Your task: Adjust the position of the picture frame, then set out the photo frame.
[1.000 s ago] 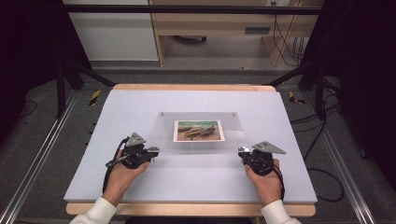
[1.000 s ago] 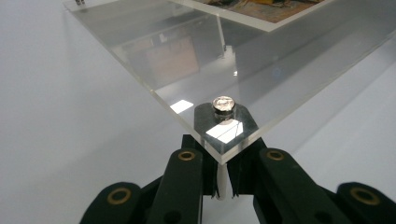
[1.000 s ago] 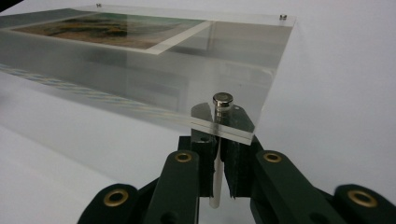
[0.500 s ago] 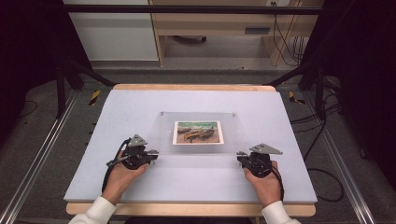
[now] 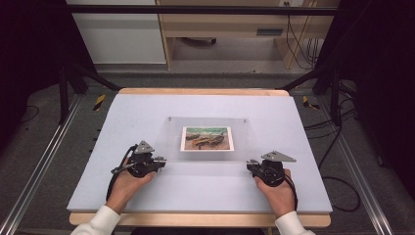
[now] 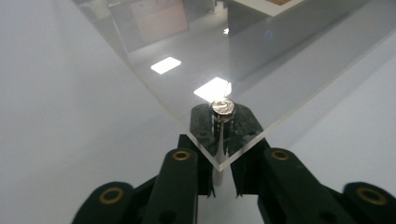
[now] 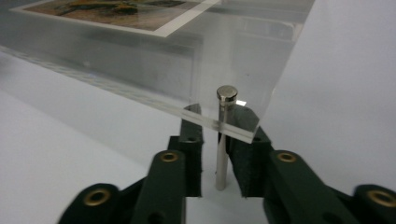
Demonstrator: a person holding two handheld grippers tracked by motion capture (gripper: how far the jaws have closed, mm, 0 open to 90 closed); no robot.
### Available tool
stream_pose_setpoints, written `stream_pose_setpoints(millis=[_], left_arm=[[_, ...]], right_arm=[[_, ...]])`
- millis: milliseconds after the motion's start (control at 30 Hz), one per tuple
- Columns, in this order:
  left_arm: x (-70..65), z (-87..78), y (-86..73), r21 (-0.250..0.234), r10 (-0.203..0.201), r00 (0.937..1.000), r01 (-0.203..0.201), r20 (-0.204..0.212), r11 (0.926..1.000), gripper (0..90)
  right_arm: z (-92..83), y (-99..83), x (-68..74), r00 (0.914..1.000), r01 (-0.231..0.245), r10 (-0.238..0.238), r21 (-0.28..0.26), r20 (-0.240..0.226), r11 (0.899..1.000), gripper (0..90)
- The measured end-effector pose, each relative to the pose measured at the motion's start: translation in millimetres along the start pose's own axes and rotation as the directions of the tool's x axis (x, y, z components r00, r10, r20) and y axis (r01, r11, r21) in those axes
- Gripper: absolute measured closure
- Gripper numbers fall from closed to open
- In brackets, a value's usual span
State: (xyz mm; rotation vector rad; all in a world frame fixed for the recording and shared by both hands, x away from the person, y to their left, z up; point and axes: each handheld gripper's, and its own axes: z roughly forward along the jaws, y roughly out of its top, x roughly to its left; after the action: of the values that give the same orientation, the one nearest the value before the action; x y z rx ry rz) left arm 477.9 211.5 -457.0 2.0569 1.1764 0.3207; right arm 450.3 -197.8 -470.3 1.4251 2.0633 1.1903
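Left gripper [image 5: 162, 160] sits at the near left corner of the clear plate [image 5: 208, 154], right gripper [image 5: 250, 163] at its near right corner. Both sets of jaws have just been opening a little from a tight close; both hands are in the same spots as a second ago. In the left gripper view the left gripper [image 6: 223, 161] has a thin metal leg [image 6: 219, 154] between its jaws with small gaps either side, so the pads are off it; the leg's round cap [image 6: 222, 107] sits on top of the plate's corner [image 6: 224, 126]. In the right gripper view the right gripper [image 7: 215, 161] stands the same way, narrow gaps beside its metal post [image 7: 222, 140], no grip. The plate rests mid-table on the pale mat [image 5: 147, 112], unmoved, holding a printed picture [image 5: 206, 138] flat at its centre. Nothing else has shifted.
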Motion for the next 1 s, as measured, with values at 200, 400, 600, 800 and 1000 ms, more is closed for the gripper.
stream_pose_setpoints(millis=[200, 400, 600, 800, 1000], left_arm=[[1.6, -7.3, 0.3, 0.006, -0.006, 0.9997, 0.006, -0.024, 1.0, 48.0], [1.7, -17.5, 2.1, 0.004, -0.03, 0.9995, 0.03, -0.005, 0.9996, 31.2], [-1.2, -23.7, 8.0, 0.026, -0.037, 0.9988, 0.037, 0.032, 0.999, 19.5], [7.8, -29.0, 22.1, 0.011, 0.163, 0.9815, -0.165, 0.1, 0.9862, 12.0], [8.3, -35.4, 31.6, -0.025, 0.147, 0.9835, -0.145, 0.105, 0.9891, 13.7]], right_arm=[[-7.4, -0.4, 0.0, 0.9998, -0.016, 0.016, 0.008, -0.013, 1.0, 38.4], [-12.9, -0.2, 0.5, 0.9991, -0.007, 0.008, 0.024, -0.041, 1.0, 22.0], [-19.1, 3.7, -3.1, 0.9986, -0.017, 0.019, 0.024, -0.049, 1.0, 14.7], [-30.8, 11.8, -5.0, 0.9975, 0.0, 0.0, 0.005, -0.07, 1.0, 12.9], [-35.6, 23.8, -8.3, 0.9973, 0.011, -0.011, -0.006, -0.072, 1.0, 19.8]])
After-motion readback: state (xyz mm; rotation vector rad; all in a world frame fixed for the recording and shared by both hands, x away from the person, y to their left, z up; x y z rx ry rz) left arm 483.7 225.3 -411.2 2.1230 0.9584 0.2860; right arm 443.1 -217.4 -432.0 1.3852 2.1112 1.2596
